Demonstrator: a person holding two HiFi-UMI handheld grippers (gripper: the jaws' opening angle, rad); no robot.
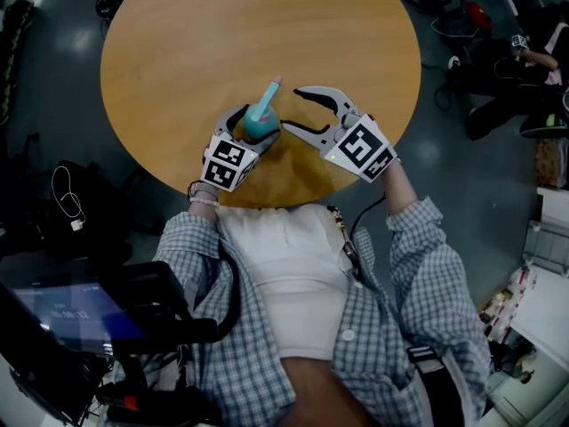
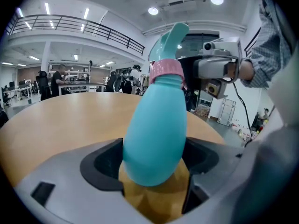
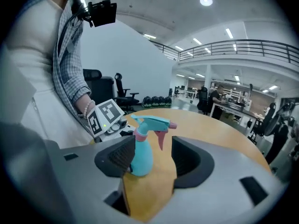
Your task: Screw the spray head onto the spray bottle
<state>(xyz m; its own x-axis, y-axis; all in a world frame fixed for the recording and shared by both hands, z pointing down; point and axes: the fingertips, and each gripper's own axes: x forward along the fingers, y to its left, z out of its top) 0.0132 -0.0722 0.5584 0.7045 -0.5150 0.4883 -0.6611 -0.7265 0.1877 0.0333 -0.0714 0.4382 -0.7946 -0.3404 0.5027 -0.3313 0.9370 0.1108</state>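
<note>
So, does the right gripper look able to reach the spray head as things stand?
Probably yes: the right gripper is open beside the spray head, nothing between, and the left gripper holds only the lower body of the bottle.

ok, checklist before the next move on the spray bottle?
1. Left gripper jaws clamped on the spray bottle: ok.
2. Spray head seated on the bottle neck, pink collar in place: ok.
3. Collar screwed fully tight: cannot tell.
4. Right gripper jaws open and off the bottle: ok.
5. Bottle base resting on the table: cannot tell, the jaws hide it.
</note>
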